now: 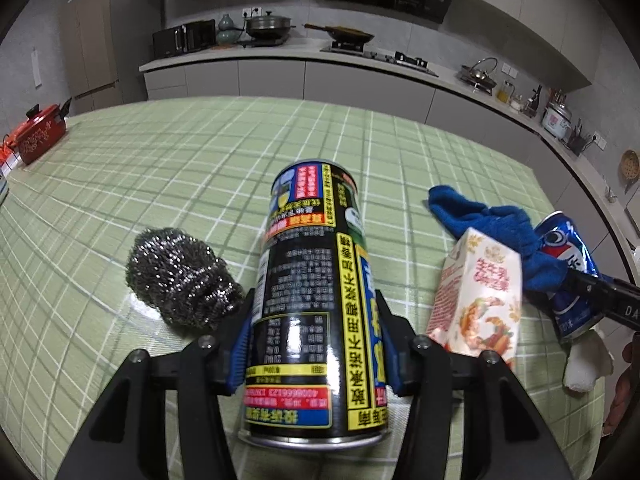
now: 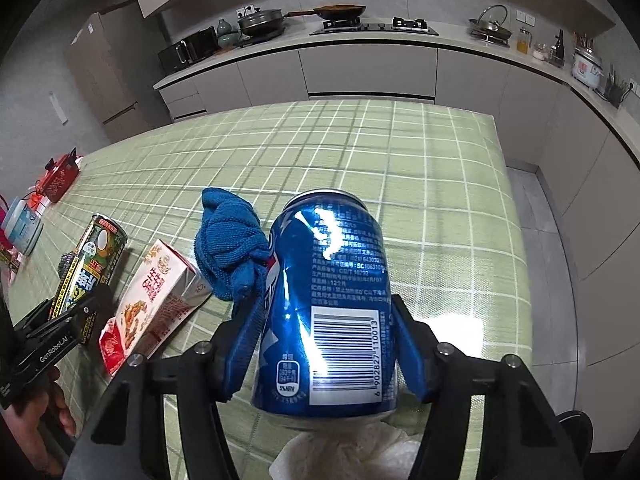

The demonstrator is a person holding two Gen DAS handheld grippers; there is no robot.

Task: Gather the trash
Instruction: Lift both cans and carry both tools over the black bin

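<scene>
At the bottom centre of the left wrist view, the left gripper (image 1: 316, 344) is clamped on the tall black can (image 1: 316, 288), gripped mid-body, likely so it lifts without tipping. Likewise the right gripper (image 2: 326, 344) is closed around the blue soda can (image 2: 332, 300). Further off, left of centre in the right wrist view, the milk carton (image 2: 156, 300) and blue cloth (image 2: 230, 240) are left on the table (image 2: 400, 168).
</scene>
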